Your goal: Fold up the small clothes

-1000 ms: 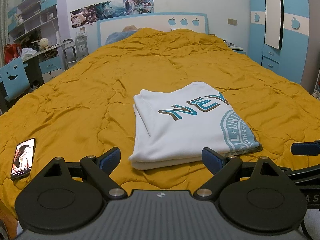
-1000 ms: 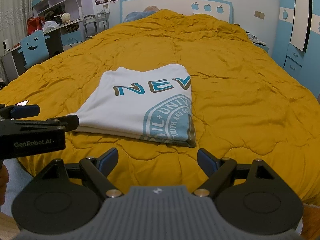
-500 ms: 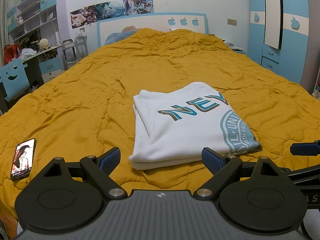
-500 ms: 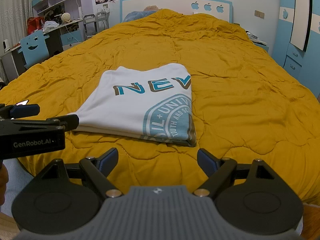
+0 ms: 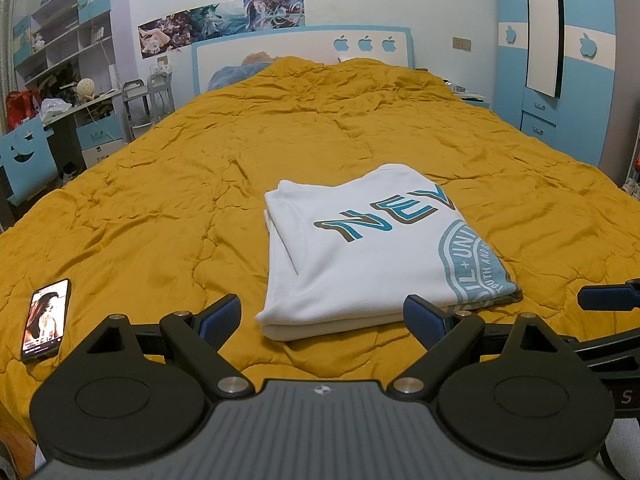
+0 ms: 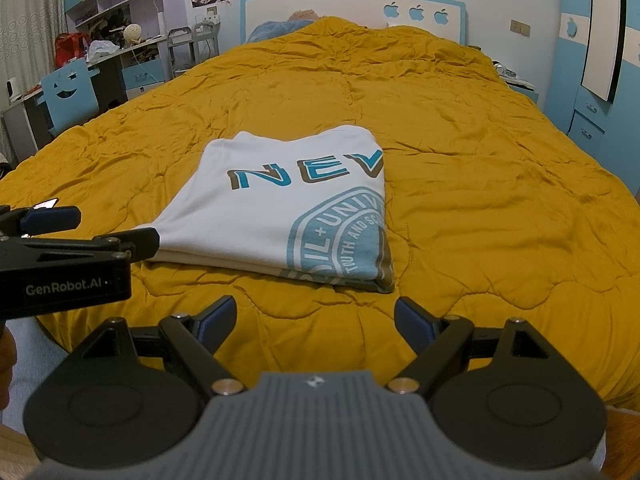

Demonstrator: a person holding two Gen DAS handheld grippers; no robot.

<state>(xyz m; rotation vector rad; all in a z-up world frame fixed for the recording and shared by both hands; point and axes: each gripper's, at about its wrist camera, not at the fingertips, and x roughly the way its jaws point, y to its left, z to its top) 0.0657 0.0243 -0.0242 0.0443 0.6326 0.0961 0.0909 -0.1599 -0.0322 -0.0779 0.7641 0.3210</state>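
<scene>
Nearest to me, both tongs hang at the foot of the bed with nothing in them. The left gripper has its blue-padded fingers spread wide, and so does the right gripper; each frames bare quilt or the shirt's near edge without touching cloth.

Just ahead of the left gripper, and ahead and a little left of the right one, lies the white printed T-shirt with teal lettering, folded into a flat stacked rectangle on the mustard-yellow quilted bedspread. To my eye the fold looks finished.

Off to the left of the left gripper, near the quilt's edge, a black smartphone with a lit screen lies face up.

Further off are the white-and-blue headboard with apple cut-outs and, to the right, the blue wardrobe.

What could go wrong: the stacked layers sit loose, so a pinch on the top layer alone would likely peel the fold open, and a sideways nudge on the soft, rumpled quilt could skew the stack. A careless sweep left might also knock the phone off.

Compared with a second ago, nothing has shifted: both grippers are as wide, the shirt in the same spot.
</scene>
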